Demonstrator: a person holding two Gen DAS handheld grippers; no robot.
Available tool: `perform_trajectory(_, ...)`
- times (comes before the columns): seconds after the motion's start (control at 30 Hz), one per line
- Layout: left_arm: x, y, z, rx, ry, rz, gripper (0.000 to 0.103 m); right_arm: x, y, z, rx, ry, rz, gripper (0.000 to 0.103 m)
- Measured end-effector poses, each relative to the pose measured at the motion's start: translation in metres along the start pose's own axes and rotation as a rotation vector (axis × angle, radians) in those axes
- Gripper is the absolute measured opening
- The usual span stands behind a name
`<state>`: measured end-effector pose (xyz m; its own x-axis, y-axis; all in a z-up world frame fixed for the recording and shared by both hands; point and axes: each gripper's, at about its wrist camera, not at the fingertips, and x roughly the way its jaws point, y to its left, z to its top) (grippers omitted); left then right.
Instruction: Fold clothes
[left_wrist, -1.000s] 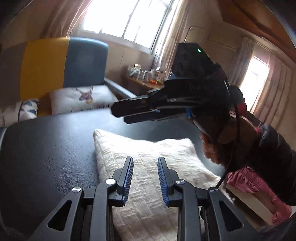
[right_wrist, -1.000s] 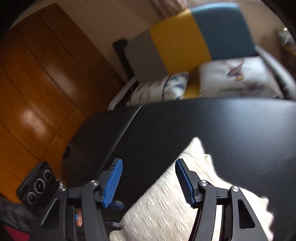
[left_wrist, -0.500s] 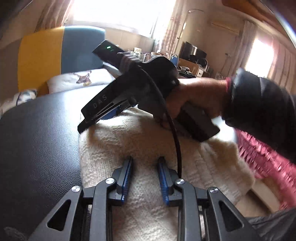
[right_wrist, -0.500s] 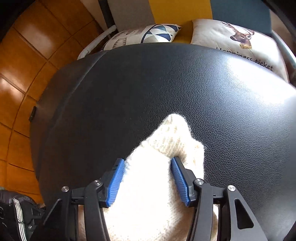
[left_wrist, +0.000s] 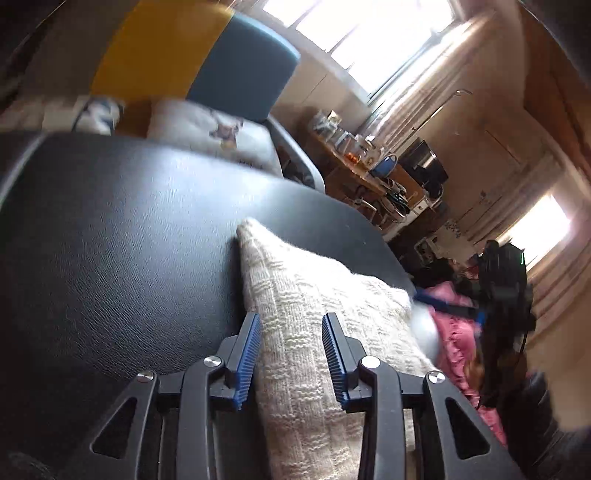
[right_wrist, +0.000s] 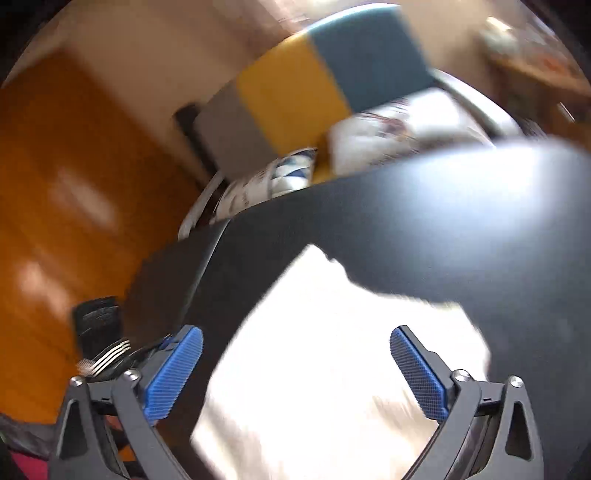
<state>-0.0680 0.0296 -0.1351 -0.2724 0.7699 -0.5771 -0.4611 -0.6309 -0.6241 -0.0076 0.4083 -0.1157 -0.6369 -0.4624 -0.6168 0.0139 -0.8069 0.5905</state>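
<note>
A folded cream knit garment (left_wrist: 314, 314) lies on the black leather-like table (left_wrist: 110, 240), one corner pointing to the far side. My left gripper (left_wrist: 290, 354) hovers low over its near part, fingers a modest gap apart with knit showing between them and no pinch visible. In the right wrist view the garment (right_wrist: 332, 350) is blurred and overexposed. My right gripper (right_wrist: 295, 373) stands wide open above it, nothing between the blue pads (right_wrist: 173, 373). The right gripper (left_wrist: 502, 288) also shows in the left wrist view, blurred, off the table's right edge.
A pink garment (left_wrist: 458, 332) lies past the table's right edge. Behind the table is a sofa with yellow and blue back cushions (left_wrist: 207, 66) and printed pillows (left_wrist: 207, 125). An orange wooden cabinet (right_wrist: 55, 184) stands to the left. A cluttered side table (left_wrist: 354, 158) sits by the window.
The right gripper, which was closing around the garment's far corner half a second ago, has opened wide and pulled back to the right. The left gripper's gap is unchanged.
</note>
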Motion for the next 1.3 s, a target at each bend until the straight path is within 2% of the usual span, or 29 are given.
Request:
perform_trajectory(0.07, 0.007, 0.009, 0.003, -0.039, 0.03, -0.013, 0.037, -0.033, -0.027, -0.031, 0.141, -0.013, 0.011, 0.103)
perform_trajectory(0.17, 0.018, 0.022, 0.008, -0.098, 0.074, -0.034, 0.038, -0.052, -0.054, -0.071, 0.271, -0.01, 0.024, 0.103)
perform_trajectory(0.27, 0.03, 0.035, 0.012, -0.155, 0.118, -0.054, 0.039, -0.045, -0.067, -0.096, 0.362, -0.007, 0.101, 0.103)
perform_trajectory(0.4, 0.044, 0.038, 0.015, -0.136, 0.135, -0.061, 0.041, -0.03, -0.073, -0.109, 0.403, -0.022, 0.168, 0.103)
perform_trajectory(0.53, 0.049, 0.03, 0.015, -0.087, 0.161, -0.119, 0.043, -0.013, -0.071, -0.106, 0.395, 0.011, 0.132, 0.103)
perform_trajectory(0.67, 0.059, 0.019, 0.016, -0.005, 0.203, -0.092, 0.049, 0.006, -0.055, -0.091, 0.347, 0.03, 0.179, 0.103)
perform_trajectory(0.77, 0.063, 0.019, 0.018, 0.004, 0.229, -0.139, 0.052, 0.032, -0.039, -0.081, 0.292, 0.077, 0.13, 0.103)
perform_trajectory(0.83, 0.067, 0.019, 0.018, 0.016, 0.248, -0.145, 0.055, 0.037, -0.03, -0.081, 0.251, 0.102, 0.085, 0.103)
perform_trajectory(0.87, 0.071, 0.019, 0.017, 0.012, 0.264, -0.151, 0.06, 0.039, -0.025, -0.081, 0.232, 0.113, 0.064, 0.103)
perform_trajectory(0.97, 0.084, 0.021, 0.012, -0.035, 0.316, -0.175, 0.066, 0.034, -0.029, -0.086, 0.268, 0.082, 0.089, 0.103)
perform_trajectory(1.03, 0.09, 0.022, 0.01, -0.058, 0.321, -0.206, 0.066, 0.03, -0.029, -0.089, 0.269, 0.061, 0.1, 0.103)
perform_trajectory(1.1, 0.09, 0.021, 0.009, -0.046, 0.322, -0.206, 0.059, 0.029, -0.025, -0.09, 0.251, 0.058, 0.095, 0.103)
perform_trajectory(1.23, 0.082, 0.005, 0.004, 0.052, 0.256, -0.149, 0.046, 0.027, -0.019, -0.092, 0.22, 0.046, 0.071, 0.103)
perform_trajectory(1.27, 0.079, 0.001, 0.001, 0.069, 0.241, -0.135, 0.045, 0.027, -0.014, -0.091, 0.206, 0.046, 0.029, 0.095)
perform_trajectory(1.3, 0.077, -0.003, -0.001, 0.087, 0.227, -0.121, 0.044, 0.027, -0.01, -0.091, 0.191, 0.047, -0.012, 0.08)
